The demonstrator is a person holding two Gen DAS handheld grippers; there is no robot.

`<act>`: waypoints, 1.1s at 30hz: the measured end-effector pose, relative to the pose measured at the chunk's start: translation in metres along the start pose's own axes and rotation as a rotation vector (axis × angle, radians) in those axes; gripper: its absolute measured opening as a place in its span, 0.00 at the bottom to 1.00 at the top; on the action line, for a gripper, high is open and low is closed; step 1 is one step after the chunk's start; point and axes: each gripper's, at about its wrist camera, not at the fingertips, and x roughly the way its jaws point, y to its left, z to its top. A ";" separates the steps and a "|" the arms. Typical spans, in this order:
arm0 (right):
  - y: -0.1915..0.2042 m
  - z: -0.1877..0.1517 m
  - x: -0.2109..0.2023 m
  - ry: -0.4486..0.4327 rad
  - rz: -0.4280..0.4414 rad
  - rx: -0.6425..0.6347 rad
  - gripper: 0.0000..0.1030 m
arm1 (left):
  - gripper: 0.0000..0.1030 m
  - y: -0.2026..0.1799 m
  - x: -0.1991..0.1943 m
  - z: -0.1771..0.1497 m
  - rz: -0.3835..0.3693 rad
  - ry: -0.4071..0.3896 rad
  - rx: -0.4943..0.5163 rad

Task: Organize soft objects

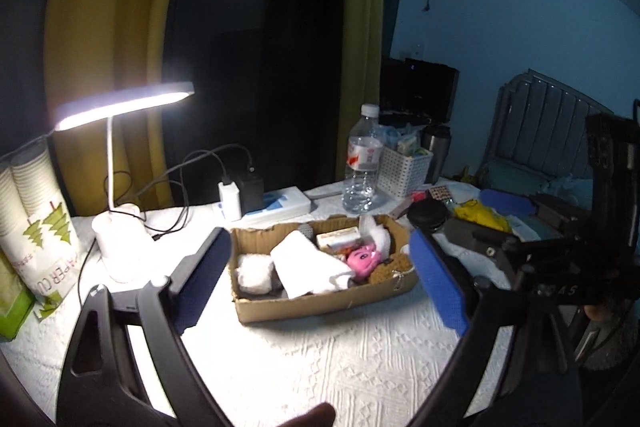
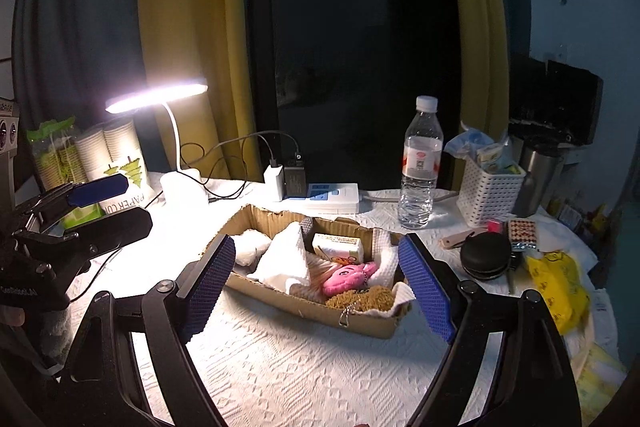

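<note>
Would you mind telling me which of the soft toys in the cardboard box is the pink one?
The pink plush lying between the folded white towel and the brown plush; the other soft items in the box are white or brown.

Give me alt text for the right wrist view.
The open right hand-held gripper hovers before a cardboard box holding white cloths, a pink plush and a brown plush, on a white tablecloth beside a lit desk lamp.
</note>
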 end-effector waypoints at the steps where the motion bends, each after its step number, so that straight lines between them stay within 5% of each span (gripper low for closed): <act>1: 0.001 0.000 -0.005 -0.005 -0.002 0.000 0.84 | 0.89 -0.001 -0.004 0.000 0.005 0.001 0.000; 14: 0.015 -0.003 -0.066 -0.070 -0.035 -0.010 0.84 | 0.89 -0.021 -0.054 -0.002 0.073 -0.045 0.019; 33: 0.040 -0.010 -0.152 -0.192 -0.079 -0.024 0.84 | 0.89 -0.040 -0.134 -0.004 0.048 -0.155 0.054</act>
